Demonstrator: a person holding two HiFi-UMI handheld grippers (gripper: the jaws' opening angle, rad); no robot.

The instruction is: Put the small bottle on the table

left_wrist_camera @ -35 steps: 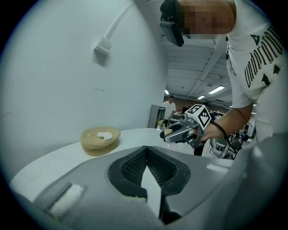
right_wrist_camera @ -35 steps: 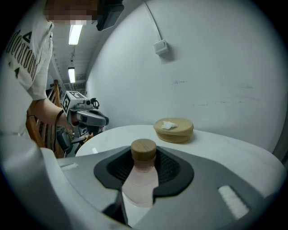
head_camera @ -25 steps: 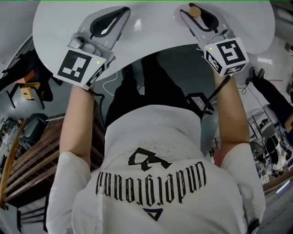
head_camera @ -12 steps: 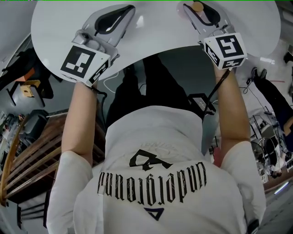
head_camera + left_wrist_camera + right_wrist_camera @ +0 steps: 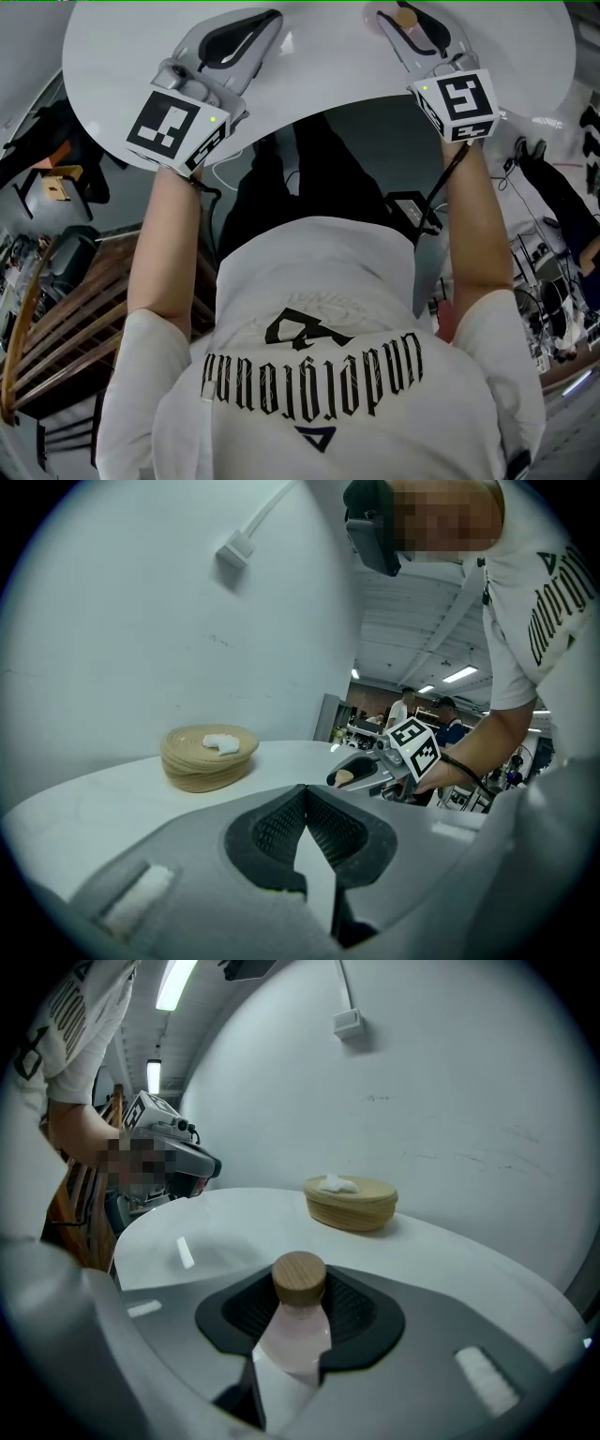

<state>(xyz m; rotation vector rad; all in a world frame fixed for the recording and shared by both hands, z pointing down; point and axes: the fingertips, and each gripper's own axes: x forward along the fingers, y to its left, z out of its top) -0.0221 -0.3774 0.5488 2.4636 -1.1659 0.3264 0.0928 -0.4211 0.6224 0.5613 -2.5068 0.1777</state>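
Evidently the task is partway: the right gripper clamps the small bottle by its pink body over the white surface, contact unclear, while the left gripper hangs closed and empty, so settling and releasing it seem left.

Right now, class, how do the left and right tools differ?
The left tool is shut and empty, its jaws meeting at the tips; the right tool is shut on a small pale pink bottle with a round wooden cap. The right tool's jaws stand apart round the bottle; the left tool's do not. Both are grey and reach over the round white table.
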